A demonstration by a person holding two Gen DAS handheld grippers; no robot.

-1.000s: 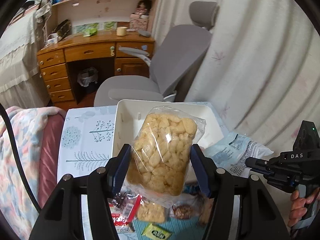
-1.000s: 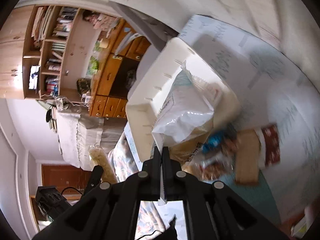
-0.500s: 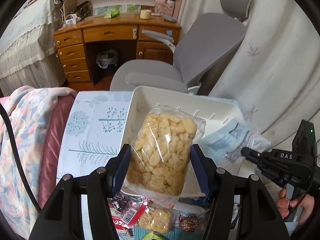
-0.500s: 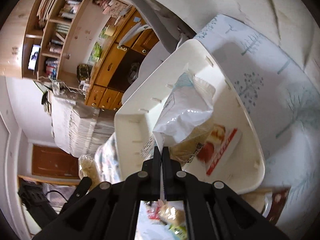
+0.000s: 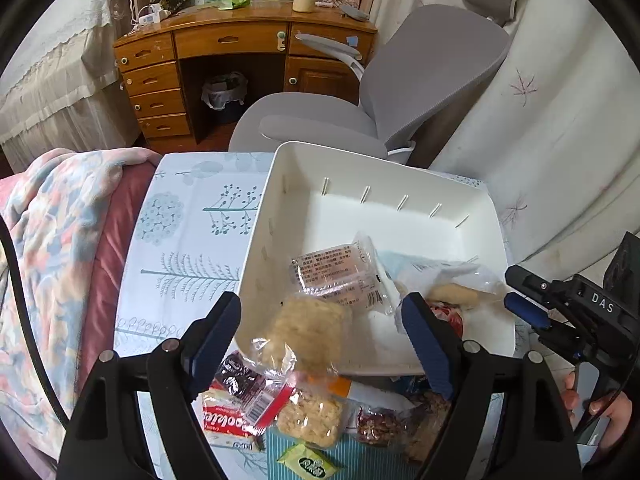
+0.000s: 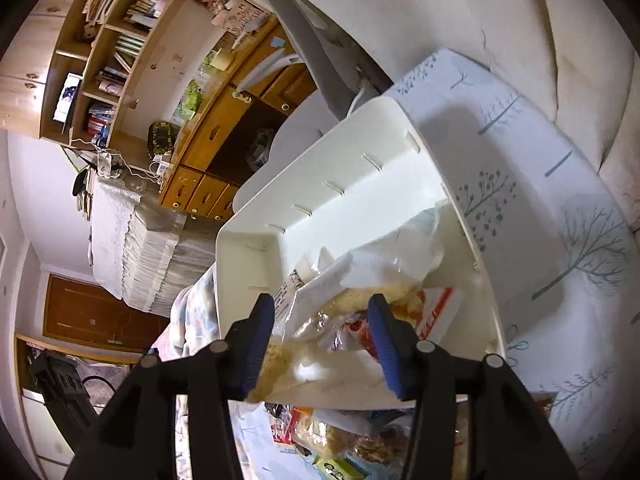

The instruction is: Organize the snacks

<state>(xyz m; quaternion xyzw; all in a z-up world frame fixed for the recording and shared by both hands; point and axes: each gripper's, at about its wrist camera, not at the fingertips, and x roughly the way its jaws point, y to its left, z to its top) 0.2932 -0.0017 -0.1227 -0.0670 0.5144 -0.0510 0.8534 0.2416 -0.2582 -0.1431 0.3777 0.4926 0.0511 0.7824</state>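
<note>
The clear bag of puffed snacks [image 5: 310, 334] lies blurred over the near rim of the white bin [image 5: 280, 184], lower centre of frame. The left gripper [image 5: 324, 332], jaws just opening, stands released around it. The right gripper [image 6: 320, 332], jaws likewise just opening, is released above the bin's packets.

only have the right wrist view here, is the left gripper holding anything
Observer: No. The left gripper is open, its jaws have just been opening; the clear bag of puffed snacks shows blurred between them, untouched, at the white bin's near rim.
Operator: whats outside the bin on that side
Observer: A cookie pack lies on the table in front of the bin, with a second puffed snack pack beside it.
</note>
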